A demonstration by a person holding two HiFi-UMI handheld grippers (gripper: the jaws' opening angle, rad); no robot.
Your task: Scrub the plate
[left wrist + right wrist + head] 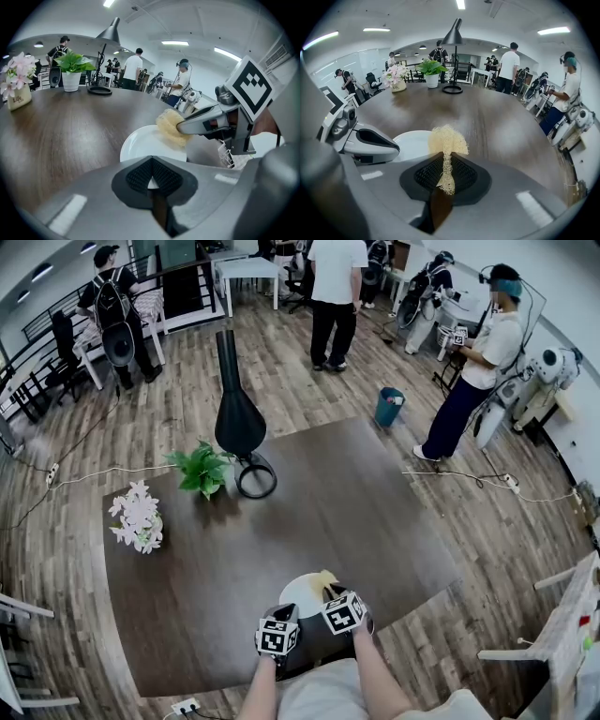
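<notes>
Left gripper [277,634] and right gripper [344,612] sit side by side at the table's [394,521] near edge, over the white plate [302,594]. Left jaws are closed on the plate's near rim. Right jaws are clamped on a yellow mesh scrub pad [446,140], whose puffed end sticks out ahead of the pads.

Surroundings:
- potted plant [202,468] and black lamp [239,418] toward the far edge
- flower pot [138,517] near the left edge
- all three well apart from the plate
- people and a blue bin [388,407] on the floor beyond the table

View differences:
- head view: marker cubes [343,612] cover both sets of jaws, so grip is unreadable there
- left gripper view: scrub pad resting on the plate's far rim
- right gripper view: a pad strand pinched between the pads, left gripper just beside the plate
</notes>
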